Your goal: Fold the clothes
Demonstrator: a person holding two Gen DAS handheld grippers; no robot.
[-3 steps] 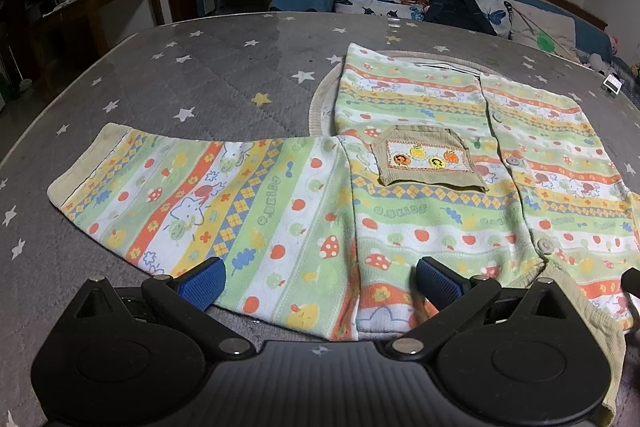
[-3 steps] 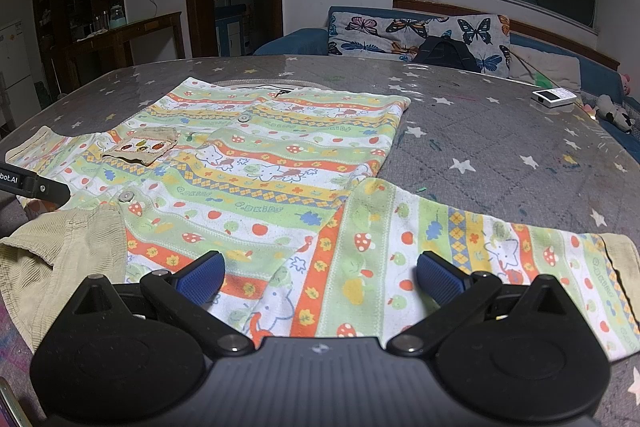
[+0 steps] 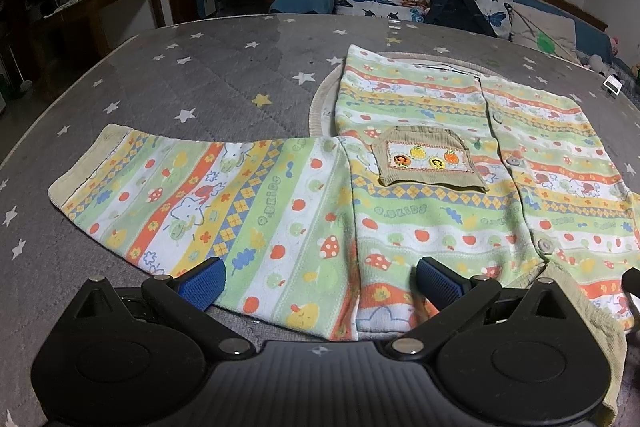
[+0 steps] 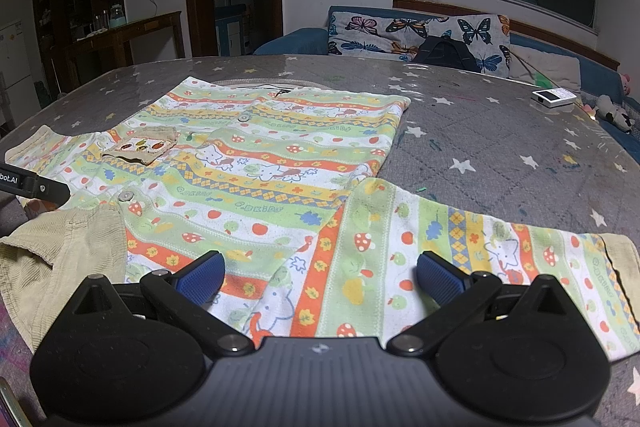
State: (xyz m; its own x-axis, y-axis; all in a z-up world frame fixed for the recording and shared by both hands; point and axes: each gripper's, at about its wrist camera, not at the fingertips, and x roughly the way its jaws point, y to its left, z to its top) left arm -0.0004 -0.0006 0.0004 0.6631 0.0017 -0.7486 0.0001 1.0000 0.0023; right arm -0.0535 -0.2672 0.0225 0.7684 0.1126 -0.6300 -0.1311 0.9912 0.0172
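Two open grippers hang over a child's cardigan (image 3: 420,195) spread flat, face up, on the star-print table (image 3: 200,87) — folding not yet begun.

Both sleeves lie stretched out sideways; the left gripper (image 3: 320,283) hovers above the near shoulder seam of the left sleeve (image 3: 208,203), the right gripper (image 4: 320,279) above the right sleeve (image 4: 460,255), each with jaws wide apart and nothing held. Likely next step: lower, pinch a sleeve near its cuff, and carry it across the chest without dragging the body. Against the earlier frame nothing has shifted — cloth and grippers sit alike.
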